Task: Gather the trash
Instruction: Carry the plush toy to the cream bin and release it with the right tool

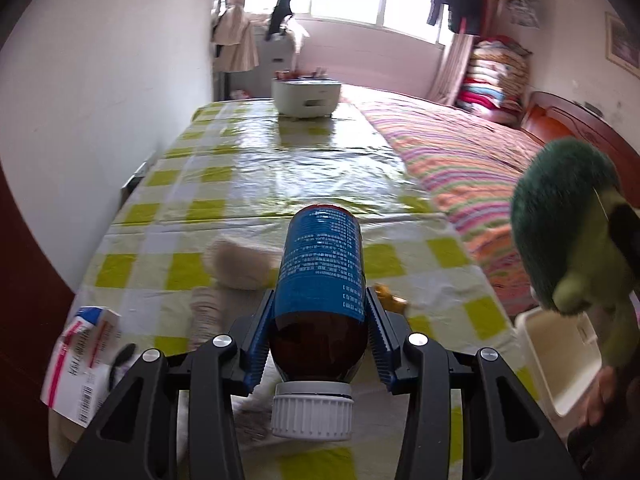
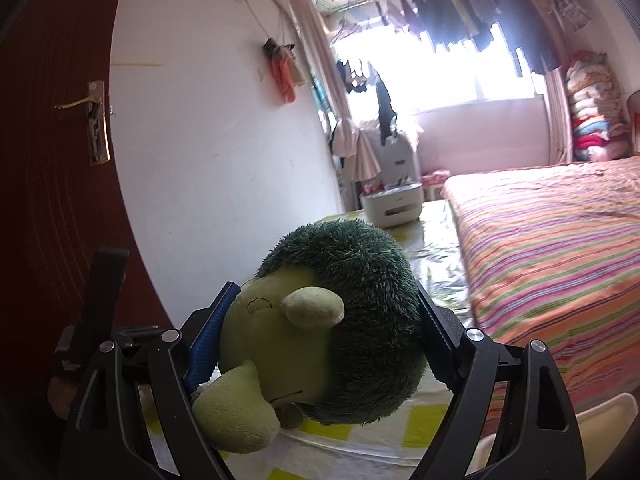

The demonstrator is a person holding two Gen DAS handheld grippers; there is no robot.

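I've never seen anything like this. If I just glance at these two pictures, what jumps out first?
Most striking is the fluffy dark-green and lime plush toy, squeezed between the fingers of the right gripper above the yellow-and-white checked tablecloth. Next, the left gripper clamps a brown bottle with a blue label and white ribbed cap, cap toward the camera. Beside the table lies a bed with a bright striped cover.
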